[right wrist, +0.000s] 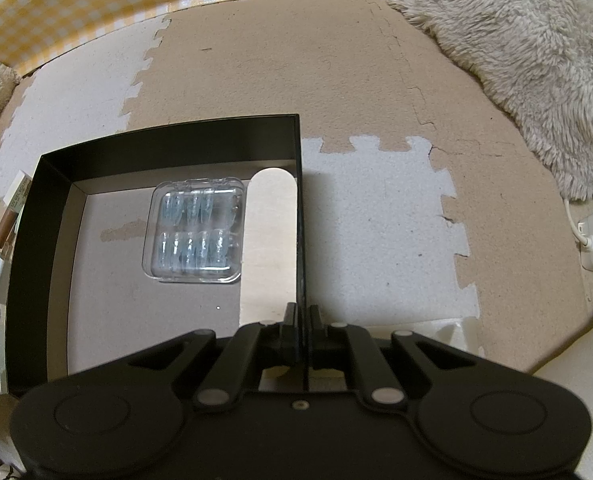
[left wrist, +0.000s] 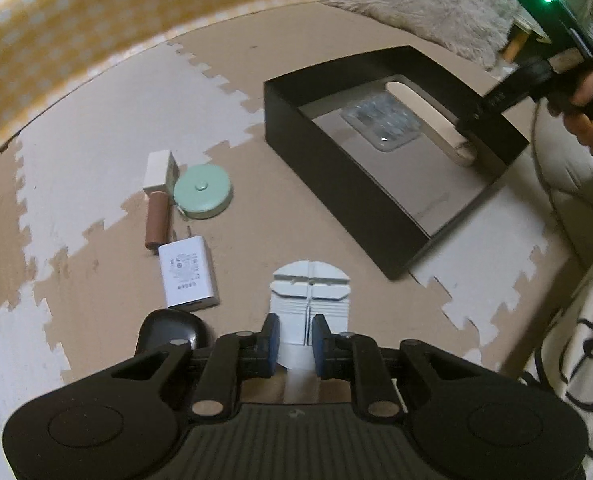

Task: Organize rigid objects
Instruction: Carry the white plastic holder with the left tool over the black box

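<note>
Two tongs angle steeply down: right tongs [right wrist: 301,320] pinching box wall [right wrist: 301,216], left tongs [left wrist: 293,340] seemingly loose astride white tool [left wrist: 309,292].

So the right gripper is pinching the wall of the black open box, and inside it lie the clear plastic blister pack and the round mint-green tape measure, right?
Not quite. The right gripper does pinch the black open box's wall, and the clear plastic blister pack lies inside, but beside it is a pale wooden stick. The left wrist view shows the round mint-green tape measure outside on the floor mat.
</note>
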